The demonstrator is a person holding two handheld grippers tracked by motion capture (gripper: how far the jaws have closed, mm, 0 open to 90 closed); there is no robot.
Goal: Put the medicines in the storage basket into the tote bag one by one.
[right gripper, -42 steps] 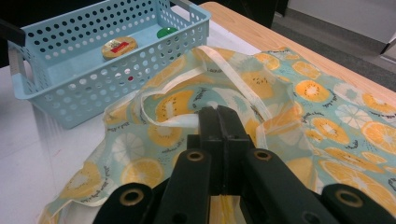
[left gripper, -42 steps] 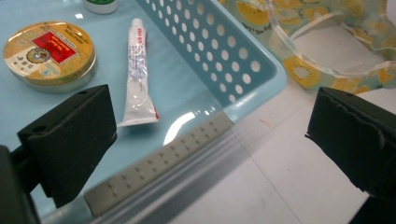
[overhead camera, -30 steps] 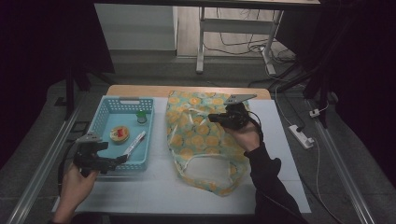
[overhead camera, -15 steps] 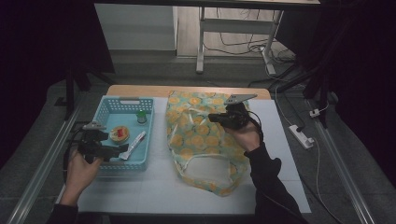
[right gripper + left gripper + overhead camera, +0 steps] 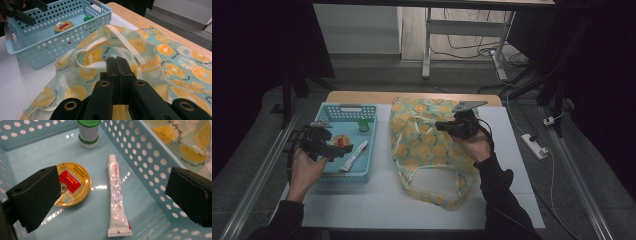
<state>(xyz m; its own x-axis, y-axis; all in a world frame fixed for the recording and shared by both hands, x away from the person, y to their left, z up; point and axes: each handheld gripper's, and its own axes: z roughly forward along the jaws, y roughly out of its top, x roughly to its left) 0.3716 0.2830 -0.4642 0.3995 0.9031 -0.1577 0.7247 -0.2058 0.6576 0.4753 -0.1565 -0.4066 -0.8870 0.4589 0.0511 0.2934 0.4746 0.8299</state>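
Note:
A light blue perforated basket (image 5: 346, 106) (image 5: 150, 157) (image 5: 37, 53) holds a yellow tin with a red label (image 5: 343, 141) (image 5: 73, 183) (image 5: 63, 25). Beside the tin lie a white tube (image 5: 354, 155) (image 5: 116, 195) and a green-capped bottle (image 5: 363, 125) (image 5: 88, 132) (image 5: 88, 18). My left gripper (image 5: 343, 146) (image 5: 114, 168) hangs open over the basket, its jaws either side of the tin and tube, holding nothing. A citrus-print cloth bag (image 5: 427, 150) (image 5: 162, 50) lies to the right. My right gripper (image 5: 439, 125) (image 5: 116, 58) is shut on the bag's fabric near its upper edge.
The basket and bag rest on a white mat (image 5: 377, 205) over a wooden table (image 5: 362, 96). A power strip (image 5: 534, 146) lies on the floor at the right. Metal rails (image 5: 257, 175) run along both sides of the table.
My left gripper has moved away from the table's front edge, from the basket's near left corner to above the tin and tube. The right gripper and bag have stayed still.

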